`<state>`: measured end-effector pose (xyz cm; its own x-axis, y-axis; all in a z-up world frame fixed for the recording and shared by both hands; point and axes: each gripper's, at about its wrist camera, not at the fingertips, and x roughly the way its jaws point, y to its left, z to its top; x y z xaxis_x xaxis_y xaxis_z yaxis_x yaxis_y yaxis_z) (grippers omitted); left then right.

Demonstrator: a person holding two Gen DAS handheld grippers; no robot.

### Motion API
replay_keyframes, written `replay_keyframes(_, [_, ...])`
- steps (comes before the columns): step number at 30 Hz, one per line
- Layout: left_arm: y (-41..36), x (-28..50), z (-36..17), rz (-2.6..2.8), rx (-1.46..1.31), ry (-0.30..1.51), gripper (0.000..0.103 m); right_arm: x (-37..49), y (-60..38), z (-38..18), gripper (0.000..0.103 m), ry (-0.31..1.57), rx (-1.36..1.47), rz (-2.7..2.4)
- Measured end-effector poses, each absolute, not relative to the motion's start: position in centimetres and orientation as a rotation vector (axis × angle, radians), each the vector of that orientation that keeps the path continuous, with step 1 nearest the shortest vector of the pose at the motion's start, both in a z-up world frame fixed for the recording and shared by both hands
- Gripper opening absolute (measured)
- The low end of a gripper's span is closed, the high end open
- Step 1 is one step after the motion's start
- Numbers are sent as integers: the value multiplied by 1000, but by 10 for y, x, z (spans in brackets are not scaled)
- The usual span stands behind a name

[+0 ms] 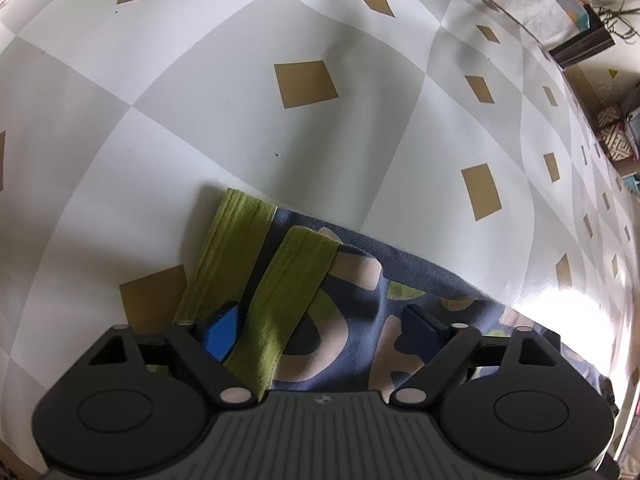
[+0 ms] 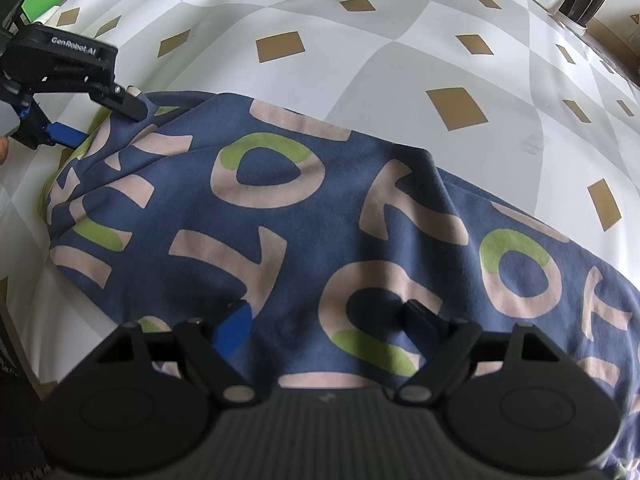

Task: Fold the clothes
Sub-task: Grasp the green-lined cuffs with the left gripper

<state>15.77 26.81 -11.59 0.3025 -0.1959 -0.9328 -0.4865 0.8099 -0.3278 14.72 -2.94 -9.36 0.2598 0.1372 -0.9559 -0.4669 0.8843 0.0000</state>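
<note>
I have the blue printed garment (image 2: 304, 216) lying bunched, not yet neatly folded, on the checked tablecloth (image 1: 240, 128), with my left gripper (image 1: 320, 328) and right gripper (image 2: 324, 324) both spread over it, pinching nothing.

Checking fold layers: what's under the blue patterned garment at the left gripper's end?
Green cuffs stick out from beneath the blue patterned garment, resting on the checked tablecloth. The rest under the garment is covered; further layers can't be told.

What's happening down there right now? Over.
Left gripper open over green waistband. Right gripper open, no grip. Blue patterned garment flat on checked tablecloth. Nothing in the way.
</note>
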Motion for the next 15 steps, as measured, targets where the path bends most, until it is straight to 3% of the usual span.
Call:
replay_keyframes(3, [264, 157, -113, 216, -581, 1277, 52, 147, -28, -94, 83, 1246, -305, 413])
replay_keyframes(7, [258, 155, -109, 216, -531, 1272, 41, 147, -27, -94, 84, 1244, -306, 413])
replay_keyframes(9, [255, 155, -106, 210, -521, 1263, 26, 147, -28, -94, 85, 1242, -307, 415])
replay_keyframes(11, [250, 154, -101, 204, -504, 1247, 18, 147, -28, -94, 85, 1240, -307, 417])
replay_keyframes(15, [241, 150, -85, 249, -448, 1178, 13, 147, -27, -95, 86, 1240, -308, 417])
